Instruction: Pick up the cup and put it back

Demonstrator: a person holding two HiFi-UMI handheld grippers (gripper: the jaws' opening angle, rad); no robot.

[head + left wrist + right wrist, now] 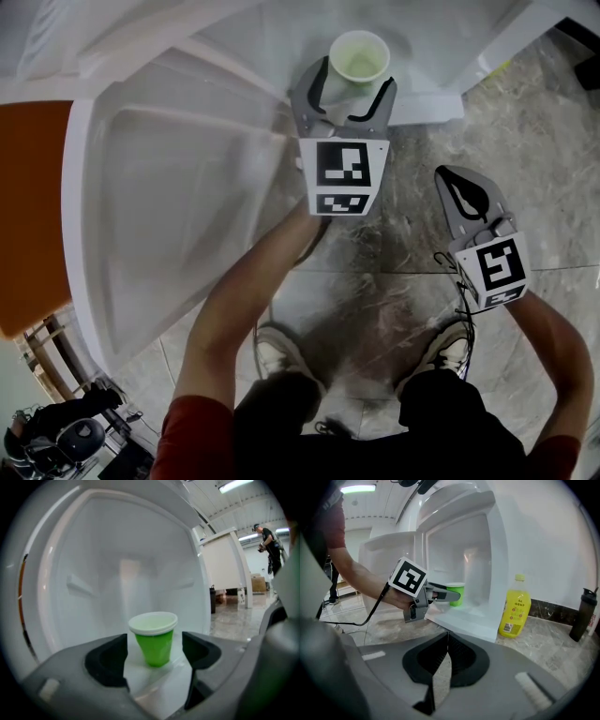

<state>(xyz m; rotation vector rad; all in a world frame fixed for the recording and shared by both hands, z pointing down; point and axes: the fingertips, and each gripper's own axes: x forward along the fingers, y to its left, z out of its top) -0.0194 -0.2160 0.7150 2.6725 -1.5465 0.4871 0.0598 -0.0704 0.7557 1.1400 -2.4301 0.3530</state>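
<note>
Left gripper (353,89) is wide open and reaching into the open white cabinet (487,550), one black pad on each side of the green cup (154,641), with a clear gap on both sides and nothing pressing on it. The cup stands upright on the cabinet's bottom ledge (464,618), near its front edge. Over on the right, the right gripper (444,663) is clamped shut on nothing and hangs above the marble floor (394,281), well apart from the action. A yellow bottle (513,606) stands just right of the cabinet. The step could be either of two: lining up for the pick, or the cup already set back and let go. If it's the pick, the next move calls for a gentle squeeze at mid-wall, since that thin cup looks easy to crush. If it's the release, the call is a straight pull back toward the near side, without either pad clipping the cup.
</note>
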